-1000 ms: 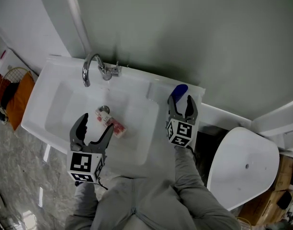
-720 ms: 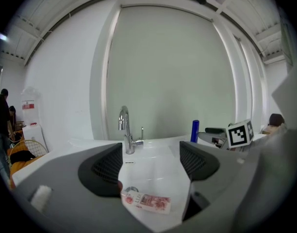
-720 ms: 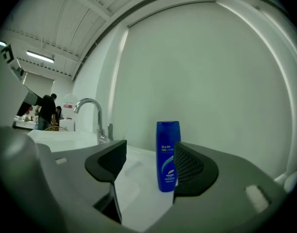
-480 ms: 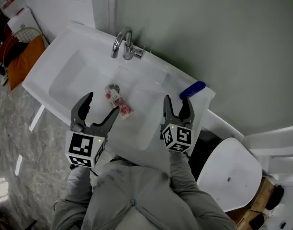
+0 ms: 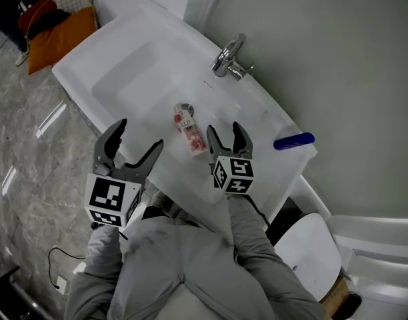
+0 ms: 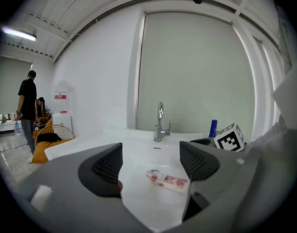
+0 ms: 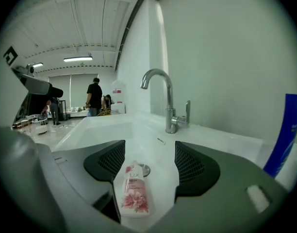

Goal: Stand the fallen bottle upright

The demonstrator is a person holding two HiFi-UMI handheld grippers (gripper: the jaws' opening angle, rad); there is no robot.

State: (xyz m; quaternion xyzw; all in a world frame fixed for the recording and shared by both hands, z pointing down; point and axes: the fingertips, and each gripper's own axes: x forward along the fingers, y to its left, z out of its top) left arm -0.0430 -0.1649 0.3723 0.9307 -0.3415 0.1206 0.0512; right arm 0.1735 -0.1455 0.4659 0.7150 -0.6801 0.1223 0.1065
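Your right gripper (image 5: 225, 131) fingers apart, just been opening wider, fallen pink bottle (image 5: 190, 131) flat in the sink (image 5: 117, 72) ahead between them, untouched, your left gripper (image 5: 139, 136) fingers spread wide, empty

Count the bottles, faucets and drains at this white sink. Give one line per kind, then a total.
Bottles: 2, the pink bottle lying in the basin and the blue bottle on the ledge
Faucet: 1
Drain: 1
Total: 4

The sink (image 5: 124, 65) looks like smooth, glossy white ceramic, the tap (image 5: 229, 53) polished metal, the fallen bottle (image 5: 190, 131) shiny plastic (printed label).
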